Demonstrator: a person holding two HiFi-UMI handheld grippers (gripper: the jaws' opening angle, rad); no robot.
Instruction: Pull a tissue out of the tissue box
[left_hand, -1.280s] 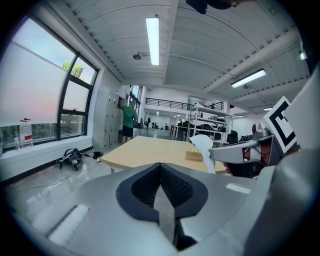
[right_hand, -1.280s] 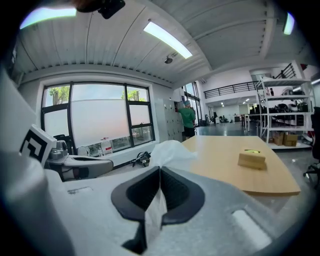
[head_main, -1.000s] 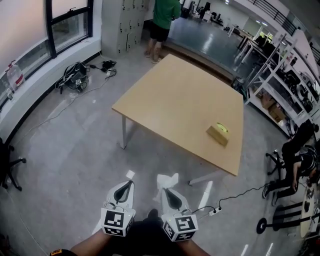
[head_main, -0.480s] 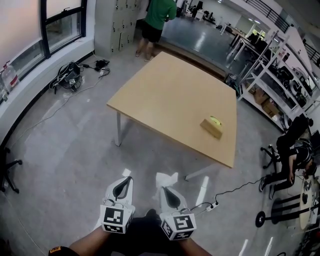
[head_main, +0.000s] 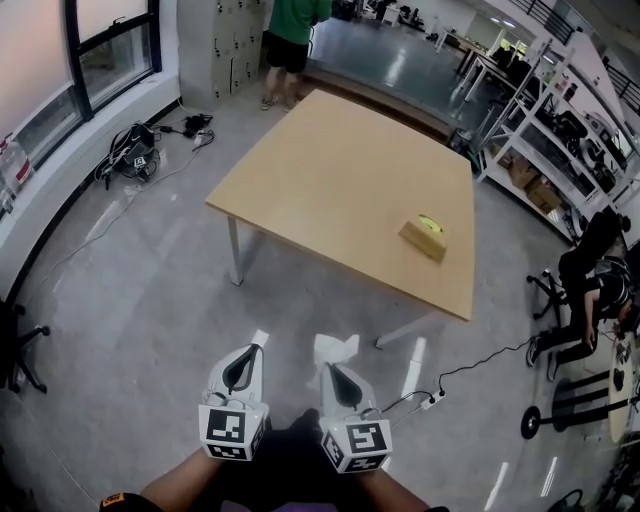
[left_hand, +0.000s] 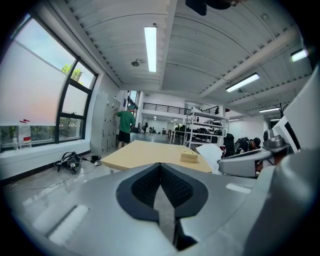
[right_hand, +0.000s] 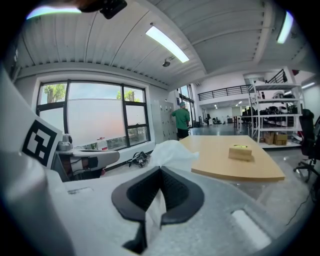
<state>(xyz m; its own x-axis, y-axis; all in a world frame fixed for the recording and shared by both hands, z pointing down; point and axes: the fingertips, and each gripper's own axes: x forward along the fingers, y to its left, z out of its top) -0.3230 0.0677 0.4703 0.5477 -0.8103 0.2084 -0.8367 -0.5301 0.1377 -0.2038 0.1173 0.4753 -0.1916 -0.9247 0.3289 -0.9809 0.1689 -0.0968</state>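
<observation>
The tan tissue box (head_main: 424, 239) lies near the right edge of the wooden table (head_main: 340, 190), well ahead of both grippers; it also shows as the box (left_hand: 189, 156) and the box (right_hand: 240, 152). My right gripper (head_main: 333, 368) is shut on a white tissue (head_main: 335, 349), which sticks out in front of its tips; in the right gripper view the tissue (right_hand: 170, 152) bunches up past the right gripper (right_hand: 160, 170). My left gripper (head_main: 255, 350) hangs beside it over the floor, jaws together with nothing between them, as the left gripper (left_hand: 160, 166) also shows.
A person in green (head_main: 290, 40) stands at the table's far end. Metal shelves (head_main: 560, 150) and a seated person (head_main: 590, 290) are at the right. A power strip (head_main: 432, 400) with its cable lies on the floor ahead, bags and cables (head_main: 135, 155) by the window.
Both grippers keep their places and the tissue stays in the right one. The head view has shifted, so the table and box sit a little further left in the picture.
</observation>
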